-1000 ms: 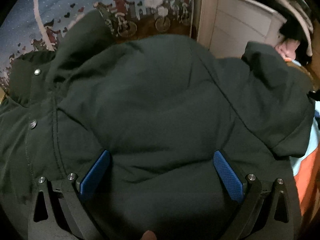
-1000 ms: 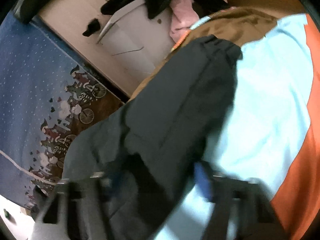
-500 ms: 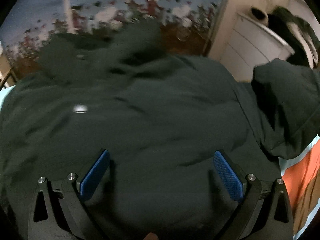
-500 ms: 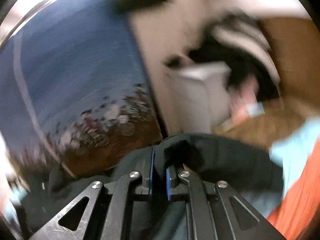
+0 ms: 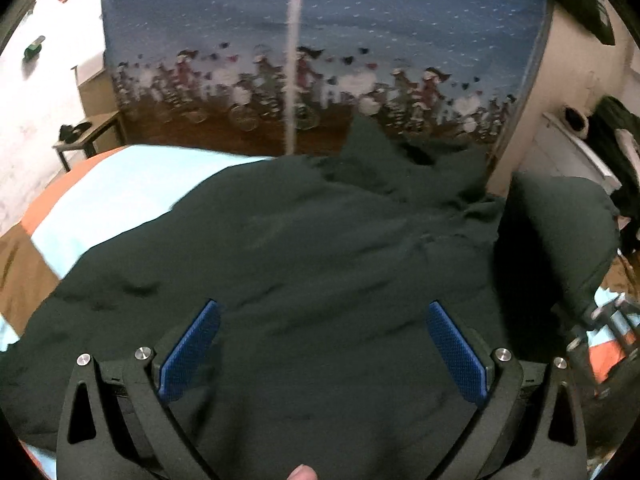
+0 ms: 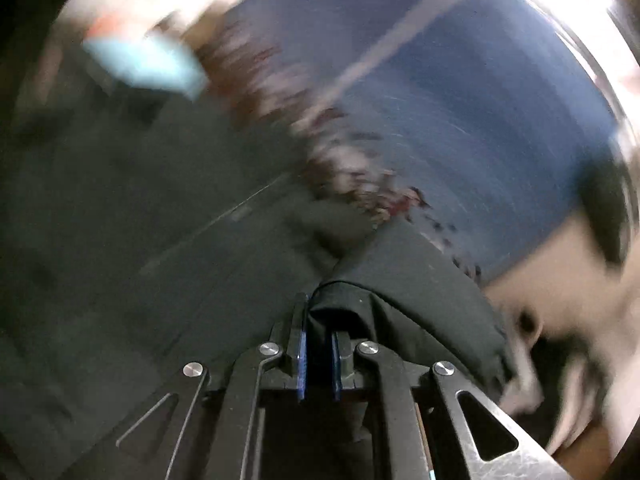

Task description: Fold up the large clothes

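So the dark green jacket (image 5: 304, 264) is spread over most of the bed (image 5: 120, 188), bunched up toward the far edge by the blue curtain (image 5: 400, 20) with the cyclist print. The left gripper (image 5: 320, 344) has its fingers spread wide, with the jacket lying under and between the blue pads (image 5: 188, 348), nothing pinched. The right gripper (image 6: 319, 356) is nearly closed, pinching a fold of the jacket (image 6: 400, 292) that drapes off to its right. Right view is pretty blurry otherwise.
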`<state>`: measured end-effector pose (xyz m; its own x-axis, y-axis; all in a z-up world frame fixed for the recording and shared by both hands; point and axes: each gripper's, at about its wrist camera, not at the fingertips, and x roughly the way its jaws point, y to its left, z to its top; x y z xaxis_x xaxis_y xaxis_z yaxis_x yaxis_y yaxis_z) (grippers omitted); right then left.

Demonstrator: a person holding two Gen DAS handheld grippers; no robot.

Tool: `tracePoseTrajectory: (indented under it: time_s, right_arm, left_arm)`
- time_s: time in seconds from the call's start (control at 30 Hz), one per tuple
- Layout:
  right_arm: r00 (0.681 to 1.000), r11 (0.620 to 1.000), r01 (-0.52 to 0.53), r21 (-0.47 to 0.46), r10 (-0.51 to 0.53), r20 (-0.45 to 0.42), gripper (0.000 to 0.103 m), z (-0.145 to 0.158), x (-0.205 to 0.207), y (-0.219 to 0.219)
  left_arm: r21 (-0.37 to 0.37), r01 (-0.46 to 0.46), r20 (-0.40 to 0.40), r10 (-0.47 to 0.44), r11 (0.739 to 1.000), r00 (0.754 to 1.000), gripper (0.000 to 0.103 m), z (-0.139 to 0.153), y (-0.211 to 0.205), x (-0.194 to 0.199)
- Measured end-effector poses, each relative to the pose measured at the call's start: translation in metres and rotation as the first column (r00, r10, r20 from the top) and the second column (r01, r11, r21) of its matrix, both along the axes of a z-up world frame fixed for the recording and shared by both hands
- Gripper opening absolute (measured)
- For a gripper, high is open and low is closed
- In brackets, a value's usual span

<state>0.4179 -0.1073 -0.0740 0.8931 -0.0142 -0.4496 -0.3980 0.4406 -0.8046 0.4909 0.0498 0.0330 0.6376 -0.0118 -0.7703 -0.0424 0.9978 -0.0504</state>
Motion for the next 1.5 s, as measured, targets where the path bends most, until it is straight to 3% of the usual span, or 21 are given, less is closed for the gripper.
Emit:
tracePoseTrajectory:
  time_s: [0.07, 0.13, 0.2, 0.27, 0.33, 0.4, 0.5, 0.53, 0.6, 0.67, 0.7, 0.77, 0.87, 0.93, 1.0, 1.13, 1.23, 1.33, 1.5]
  right_arm:
    - [0.999, 0.991, -0.031, -0.128, 0.026, -0.044, 0.009, -0.032, -0.005, 0.010]
    - [0.995, 0.990, -0.013, -0.139, -0.001, -0.103, 0.011, -0.048, -0.005, 0.011]
    - [0.981, 0.998, 0.029, -0.057, -0.039, -0.191, 0.027, -0.049, 0.000, -0.002]
    - [0.971, 0.997, 0.072, 0.029, -0.063, -0.232, 0.034, -0.042, -0.001, -0.009]
    - [0.954, 0.977, 0.130, 0.166, -0.078, -0.290, 0.045, -0.030, -0.003, -0.023]
    - [0.933, 0.924, 0.187, 0.334, -0.060, -0.356, 0.064, -0.013, -0.007, -0.041]
    - [0.902, 0.716, 0.324, 0.618, -0.036, -0.431, 0.074, 0.013, -0.004, -0.096]
    - [0.896, 0.645, 0.358, 0.676, -0.033, -0.443, 0.075, 0.015, -0.004, -0.112]
    - [0.877, 0.453, 0.435, 0.778, -0.018, -0.480, 0.078, 0.023, 0.016, -0.148]
    - [0.879, 0.324, 0.452, 0.831, -0.004, -0.477, 0.078, 0.029, 0.032, -0.168]
    - [0.889, 0.295, 0.437, 0.850, -0.002, -0.457, 0.078, 0.032, 0.041, -0.173]
    - [0.905, 0.283, 0.408, 0.868, 0.003, -0.426, 0.078, 0.037, 0.055, -0.172]
    - [0.921, 0.244, 0.365, 0.899, 0.047, -0.387, 0.078, 0.038, 0.058, -0.166]
    - [0.941, 0.281, 0.297, 0.913, 0.076, -0.330, 0.078, 0.045, 0.050, -0.148]
    - [0.948, 0.354, 0.232, 0.906, 0.127, -0.293, 0.079, 0.052, 0.041, -0.123]
    - [0.936, 0.500, 0.115, 0.858, 0.235, -0.262, 0.079, 0.049, 0.021, -0.075]
    - [0.916, 0.567, 0.079, 0.820, 0.283, -0.284, 0.078, 0.042, 0.008, -0.056]
    - [0.912, 0.603, 0.107, 0.791, 0.257, -0.319, 0.078, 0.031, 0.007, -0.060]
    - [0.923, 0.605, 0.212, 0.768, 0.133, -0.360, 0.079, 0.022, 0.004, -0.101]
  left_arm:
    - [0.007, -0.007, -0.008, 0.007, 1.000, 1.000, 0.101, 0.001, 0.011, -0.007]
    - [0.012, -0.010, -0.018, 0.010, 1.000, 1.000, 0.101, 0.000, 0.017, -0.015]
    - [0.008, 0.002, -0.022, -0.002, 1.000, 1.000, 0.101, -0.002, 0.019, -0.016]
    - [-0.008, 0.016, -0.021, -0.016, 1.000, 1.000, 0.101, -0.003, 0.018, -0.014]
    - [-0.039, 0.033, -0.012, -0.034, 0.999, 0.999, 0.101, -0.003, 0.015, -0.004]
    - [-0.046, 0.055, -0.009, -0.056, 0.997, 0.998, 0.101, -0.002, 0.003, 0.001]
    - [-0.033, 0.091, -0.015, -0.092, 0.995, 0.996, 0.101, -0.005, -0.016, 0.011]
    - [-0.034, 0.095, -0.024, -0.095, 0.995, 0.995, 0.101, -0.008, -0.022, 0.014]
    - [-0.075, 0.100, -0.038, -0.103, 0.992, 0.994, 0.101, -0.012, -0.029, 0.020]
    - [-0.163, 0.105, -0.040, -0.113, 0.981, 0.993, 0.101, -0.011, -0.029, 0.024]
    - [-0.196, 0.102, -0.038, -0.111, 0.975, 0.993, 0.101, -0.008, -0.027, 0.026]
    - [-0.261, 0.101, -0.036, -0.115, 0.960, 0.993, 0.101, 0.001, -0.024, 0.031]
    - [-0.301, 0.118, -0.021, -0.131, 0.946, 0.991, 0.101, 0.019, -0.019, 0.035]
    - [-0.325, 0.148, 0.002, -0.156, 0.934, 0.988, 0.101, 0.032, -0.015, 0.037]
    - [-0.352, 0.177, 0.014, -0.184, 0.919, 0.983, 0.101, 0.042, -0.012, 0.037]
    - [-0.440, 0.214, 0.026, -0.226, 0.872, 0.974, 0.101, 0.050, -0.006, 0.039]
    - [-0.475, 0.214, -0.024, -0.255, 0.854, 0.967, 0.101, 0.038, -0.009, 0.044]
    - [-0.469, 0.173, -0.102, -0.247, 0.866, 0.964, 0.101, 0.009, -0.014, 0.050]
    - [-0.455, 0.034, -0.229, -0.153, 0.890, 0.961, 0.101, -0.037, -0.007, 0.058]
